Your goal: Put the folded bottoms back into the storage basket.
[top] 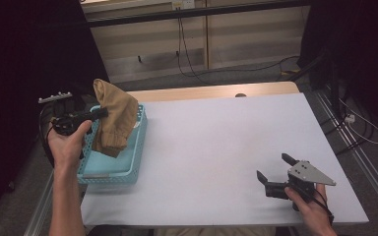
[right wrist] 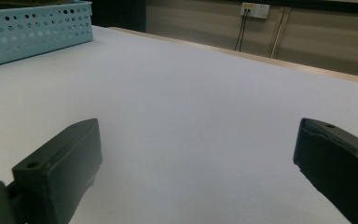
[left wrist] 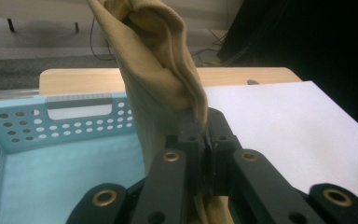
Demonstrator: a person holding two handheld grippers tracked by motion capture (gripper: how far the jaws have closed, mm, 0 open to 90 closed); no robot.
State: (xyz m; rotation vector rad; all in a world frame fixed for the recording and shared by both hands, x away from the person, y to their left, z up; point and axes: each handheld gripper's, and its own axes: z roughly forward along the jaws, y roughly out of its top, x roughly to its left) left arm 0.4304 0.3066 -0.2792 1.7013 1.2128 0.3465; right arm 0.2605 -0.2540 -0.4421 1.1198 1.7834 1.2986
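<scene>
**Tan cloth held over the blue basket**

No writing can be read on anything here. The left gripper [top: 101, 114] has its jaws clamped on a tan cloth [top: 114, 118], which hangs crumpled and folded over the pale blue perforated basket [top: 133, 167] at the counter's [top: 216, 147] left edge, its lower end drooping inside. The basket floor looks bare otherwise. The right gripper [top: 274, 168] rests near the counter's front right, jaws spread wide around nothing.

the room was dim, its side edges near black. soft overhead light fell evenly on the pale surface [top: 216, 147], shadows faint. both gripper views were soft, with the near jaws blurred.
</scene>
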